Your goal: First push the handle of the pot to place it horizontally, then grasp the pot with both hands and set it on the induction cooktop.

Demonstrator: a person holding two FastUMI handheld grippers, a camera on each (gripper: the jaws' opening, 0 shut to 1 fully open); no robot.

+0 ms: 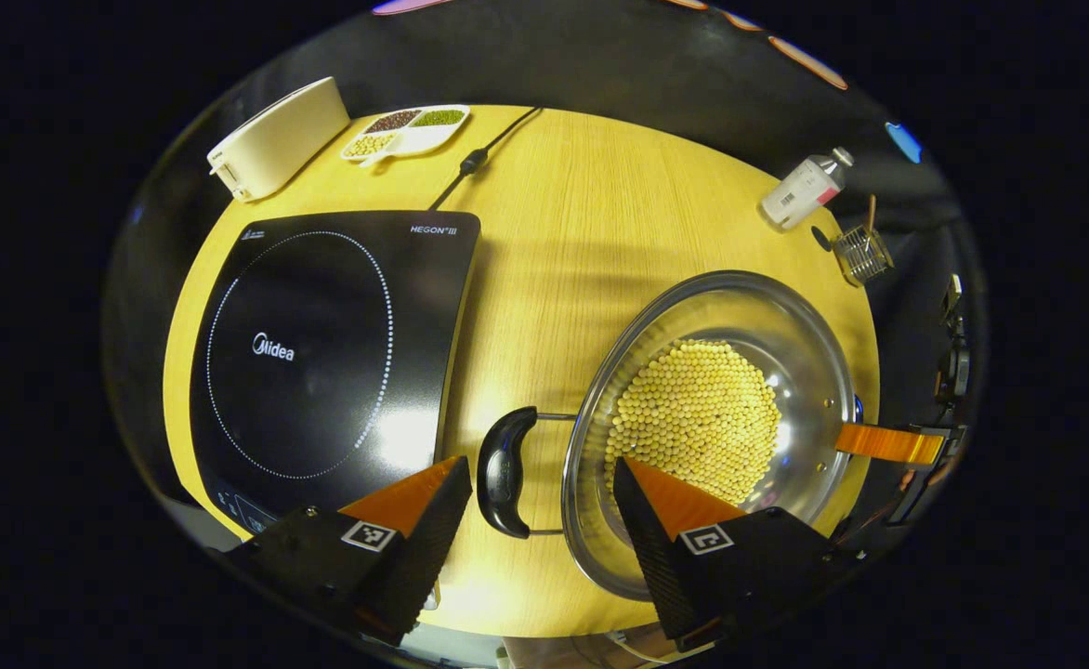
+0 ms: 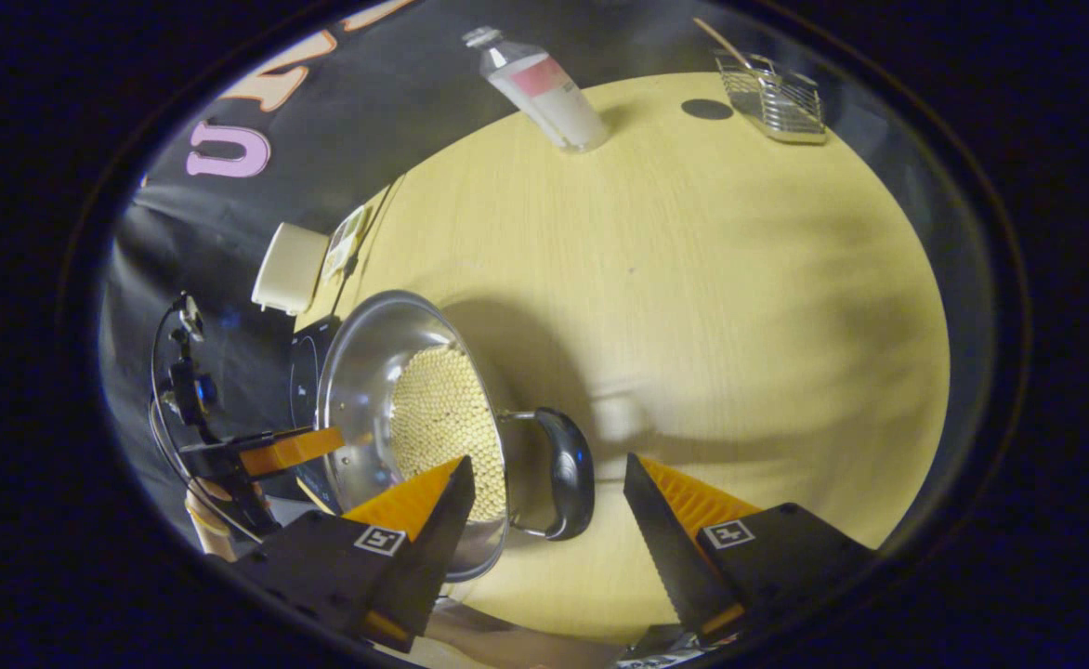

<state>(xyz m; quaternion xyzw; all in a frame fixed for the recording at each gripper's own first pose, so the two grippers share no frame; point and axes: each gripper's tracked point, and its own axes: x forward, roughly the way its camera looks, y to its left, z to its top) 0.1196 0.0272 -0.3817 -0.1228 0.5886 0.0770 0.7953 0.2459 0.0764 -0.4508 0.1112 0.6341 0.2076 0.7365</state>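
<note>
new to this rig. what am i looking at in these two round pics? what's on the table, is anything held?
No robot arm here: a person holds a two-finger gripper in each hand, and a fisheye camera rides on each, looking along its fingers.

In the left gripper view, the left gripper is open, its fingers either side of the pot's near handle without touching it. In the right gripper view, the right gripper is open around the opposite handle.

On the wooden table: a steel pot of beans, an induction cooktop beside it, a white box, a dish of beans, a bottle and a wire basket.

Nothing is held; the pot stands on the table, not on the cooktop.
</note>
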